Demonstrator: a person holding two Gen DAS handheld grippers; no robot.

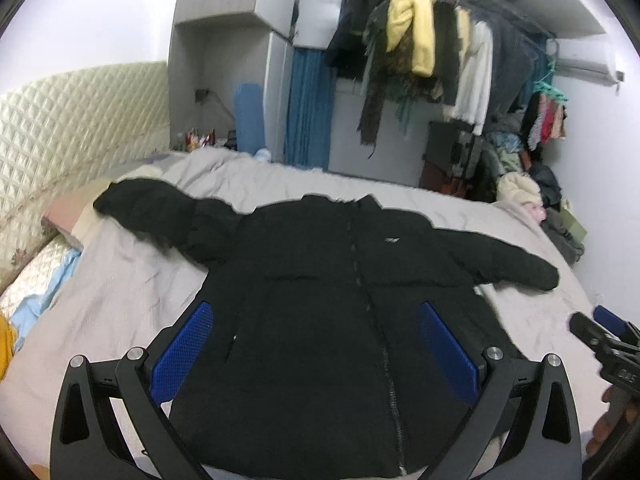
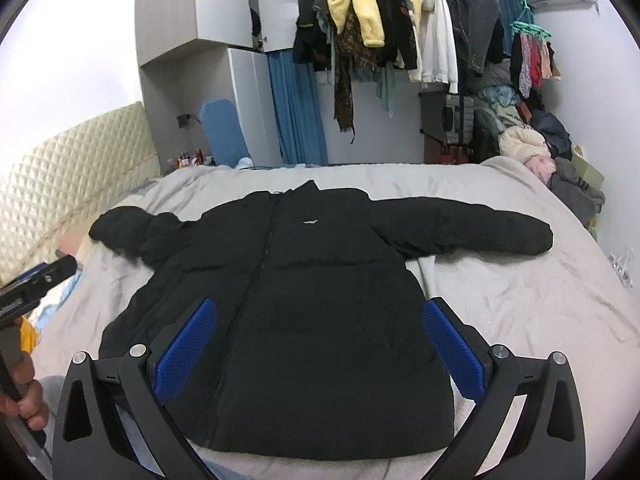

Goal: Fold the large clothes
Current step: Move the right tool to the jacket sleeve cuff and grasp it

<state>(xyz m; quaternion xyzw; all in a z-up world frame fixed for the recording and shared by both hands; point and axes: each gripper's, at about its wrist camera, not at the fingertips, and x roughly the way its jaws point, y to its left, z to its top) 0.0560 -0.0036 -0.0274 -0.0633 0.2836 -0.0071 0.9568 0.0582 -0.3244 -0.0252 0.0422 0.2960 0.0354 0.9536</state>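
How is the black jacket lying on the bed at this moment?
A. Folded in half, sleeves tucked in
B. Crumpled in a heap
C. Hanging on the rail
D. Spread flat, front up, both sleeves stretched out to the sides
D: the black jacket lies flat on the bed, zipper up, with one sleeve reaching out to each side and no fold made yet.

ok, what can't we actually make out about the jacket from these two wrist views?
- Jacket hem: left wrist view, cut off by the bottom edge and the left gripper.
- Chest logo: both views, too small and blurred to read.
- Far cuff: right wrist view, bunched and black on black, so its opening is unclear.
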